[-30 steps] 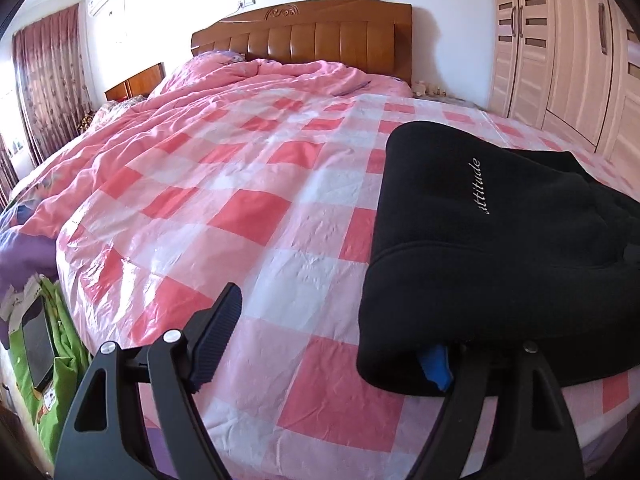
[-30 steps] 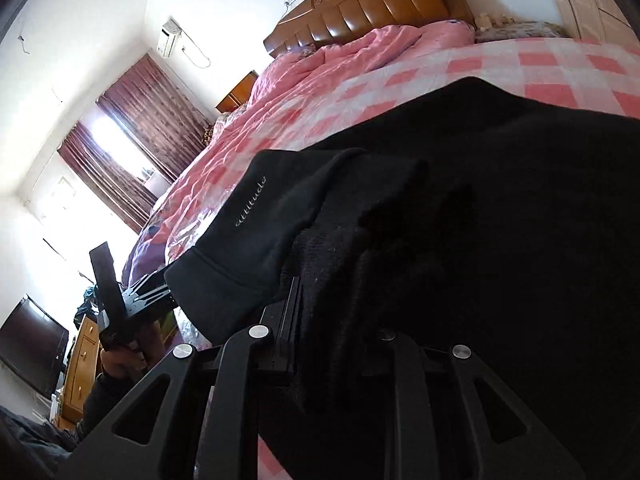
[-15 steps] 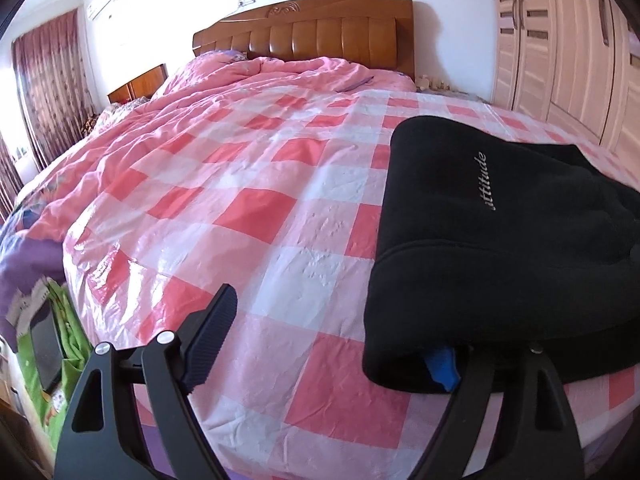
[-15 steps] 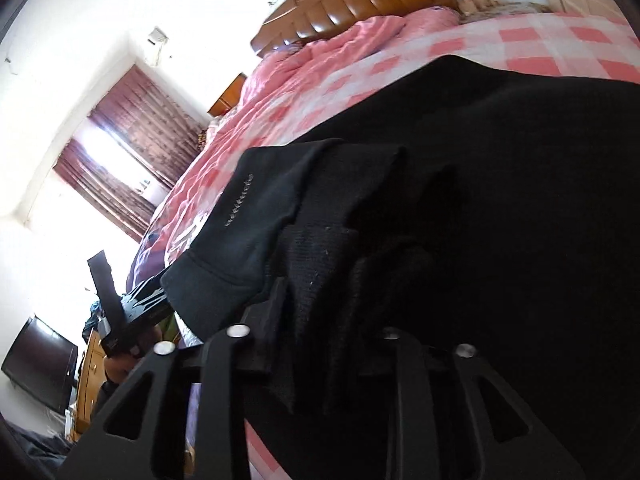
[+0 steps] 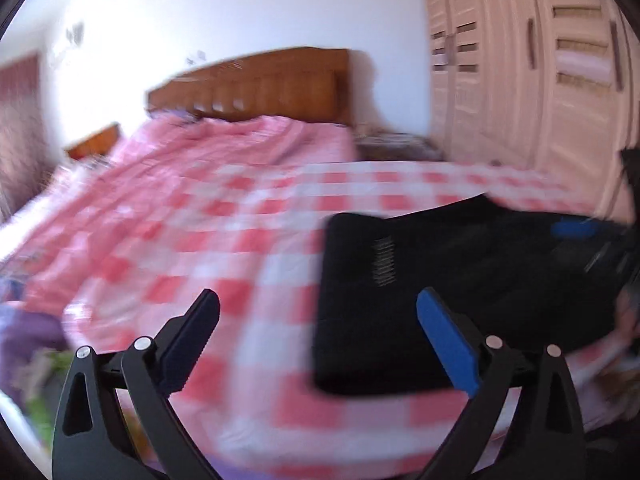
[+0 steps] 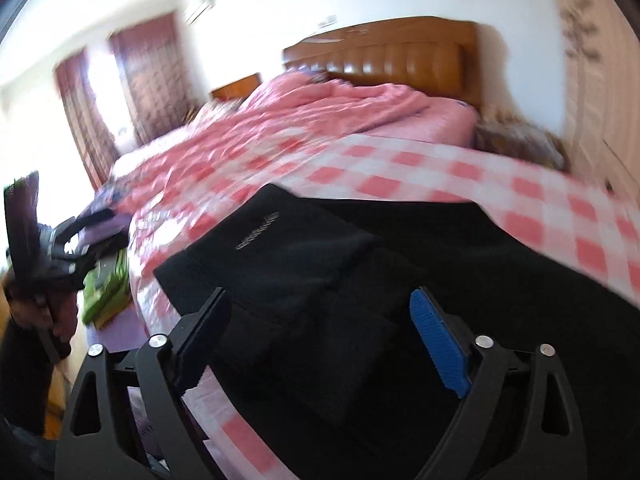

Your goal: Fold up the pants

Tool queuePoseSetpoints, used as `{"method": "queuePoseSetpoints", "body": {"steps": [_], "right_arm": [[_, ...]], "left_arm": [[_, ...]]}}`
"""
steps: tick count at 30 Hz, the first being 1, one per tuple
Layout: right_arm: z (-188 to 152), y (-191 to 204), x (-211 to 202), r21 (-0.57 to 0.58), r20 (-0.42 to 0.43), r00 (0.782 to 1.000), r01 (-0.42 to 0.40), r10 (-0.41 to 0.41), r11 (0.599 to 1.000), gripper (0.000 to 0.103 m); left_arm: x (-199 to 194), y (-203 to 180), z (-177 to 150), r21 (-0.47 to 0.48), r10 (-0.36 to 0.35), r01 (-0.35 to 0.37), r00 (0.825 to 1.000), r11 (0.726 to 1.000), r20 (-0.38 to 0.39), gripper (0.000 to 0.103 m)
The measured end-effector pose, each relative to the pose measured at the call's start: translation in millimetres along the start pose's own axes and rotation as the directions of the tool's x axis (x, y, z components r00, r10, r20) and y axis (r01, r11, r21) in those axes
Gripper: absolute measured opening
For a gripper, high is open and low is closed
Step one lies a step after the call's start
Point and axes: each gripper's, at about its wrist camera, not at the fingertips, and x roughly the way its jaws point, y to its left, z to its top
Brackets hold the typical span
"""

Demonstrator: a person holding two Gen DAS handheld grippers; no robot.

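1. The left gripper, black with two fingers, one pad dark and one pad bright blue, stands wide apart and grips nothing. Its jaws have just been opening. They hang above the bed, and the near left corner of the pants lies below, between the fingers and untouched.

2. The right gripper, of the same build, also stands wide. Its jaws have just been opening, and the cloth is free of them. The black fabric lies below and between the fingers; no pad presses on it.

3. The folded black fleece pants lie flat on the bed near its front edge. A short line of pale lettering, too blurred to read, runs near their left edge. In the right wrist view the pants fill the lower middle, in stacked layers.

4. Under them spreads a pink and white checked bedspread, with a rumpled pink quilt toward the head of the bed.

5. Behind stands a brown wooden headboard with padded panels. Pale louvred wardrobe doors are to the right and dark red curtains to the left.

6. Both views are smeared by motion.
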Motion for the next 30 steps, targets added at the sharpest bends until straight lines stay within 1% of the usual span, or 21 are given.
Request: {"method": "queuePoseSetpoints", "body": {"steps": [1,2,3,5,6,7,8,9,11,14,15,16,17,18,19,20,21,23,24,27,30], "right_arm": [[-1,7,7,-0.029,-0.021,1.0,0.012,-0.013,1.0,0.087],[-5,11,17,-0.055,-0.049,0.998,0.023,-0.026,0.998,0.087],[-11,13,22,-0.068,-0.072,0.997,0.034,-0.039,0.997,0.087],[-26,10,39,-0.108,-0.146,0.984,0.09,-0.105,0.99,0.086],[-31,7,41,-0.102,-0.145,0.986,0.074,-0.088,0.992,0.087],[-36,5,39,-0.093,-0.127,0.989,0.065,-0.076,0.994,0.087],[-39,4,39,-0.094,-0.122,0.99,0.063,-0.075,0.994,0.088],[-40,5,39,-0.103,-0.121,0.99,0.066,-0.079,0.993,0.088],[-39,5,39,-0.102,-0.128,0.989,0.066,-0.079,0.993,0.088],[-34,-1,20,-0.039,-0.119,0.992,0.032,-0.036,0.999,0.088],[-36,-7,1,-0.008,-0.083,0.996,0.037,-0.038,0.999,0.088],[-40,-13,-14,0.021,-0.056,0.997,0.054,-0.053,0.998,0.088],[-44,-24,-30,0.062,-0.033,0.997,0.072,-0.07,0.995,0.088],[-53,-41,-51,0.141,-0.008,0.996,0.086,-0.086,0.986,0.088],[-64,-61,-74,0.237,0.013,0.995,0.093,-0.099,0.967,0.088],[-73,-71,-88,0.291,0.025,0.994,0.094,-0.106,0.952,0.088],[-89,-90,-111,0.38,0.046,0.992,0.095,-0.121,0.92,0.088],[-117,-115,-150,0.502,0.077,0.984,0.1,-0.16,0.859,0.088],[-138,-128,-176,0.572,0.095,0.977,0.104,-0.191,0.814,0.088],[-177,-143,-217,0.674,0.112,0.965,0.103,-0.238,0.732,0.088],[-206,-153,-231,0.729,0.089,0.967,0.099,-0.237,0.677,0.088]], "left_arm": [[13,-13,3,0.016,-0.028,0.028,1.0,0.999,-0.007,0.099],[25,-24,4,0.038,-0.033,0.033,0.999,0.999,-0.019,0.099],[39,-35,2,0.066,-0.028,0.031,0.999,0.997,-0.04,0.099],[63,-51,-6,0.115,-0.01,0.02,0.996,0.993,-0.09,0.099],[73,-56,-13,0.136,0.004,0.013,0.993,0.991,-0.122,0.099],[86,-60,-23,0.163,0.025,0.004,0.985,0.987,-0.174,0.099],[90,-59,-30,0.166,0.024,0.006,0.984,0.986,-0.178,0.099],[88,-56,-33,0.145,0.009,0.014,0.988,0.989,-0.156,0.099],[88,-52,-33,0.13,-0.004,0.028,0.984,0.991,-0.176,0.099],[81,-56,-21,0.161,0.041,-0.009,0.98,0.987,-0.197,0.098],[69,-60,-11,0.166,0.035,-0.008,0.986,0.986,-0.161,0.098],[57,-63,0,0.163,0.01,0.01,0.992,0.987,-0.124,0.099],[51,-65,8,0.159,-0.005,0.021,0.995,0.987,-0.102,0.099],[44,-71,18,0.153,-0.02,0.031,0.997,0.988,-0.074,0.101],[42,-77,25,0.149,-0.031,0.04,0.998,0.988,-0.06,0.101],[43,-85,30,0.149,-0.043,0.051,0.997,0.987,-0.06,0.101],[48,-97,33,0.159,-0.058,0.068,0.996,0.985,-0.068,0.101],[59,-125,34,0.201,-0.059,0.074,0.995,0.977,-0.08,0.101],[63,-140,32,0.226,-0.058,0.075,0.995,0.971,-0.081,0.101],[69,-189,25,0.297,-0.1,0.122,0.991,0.947,-0.089,0.101],[82,-216,17,0.349,-0.076,0.106,0.992,0.931,-0.099,0.101]]}}
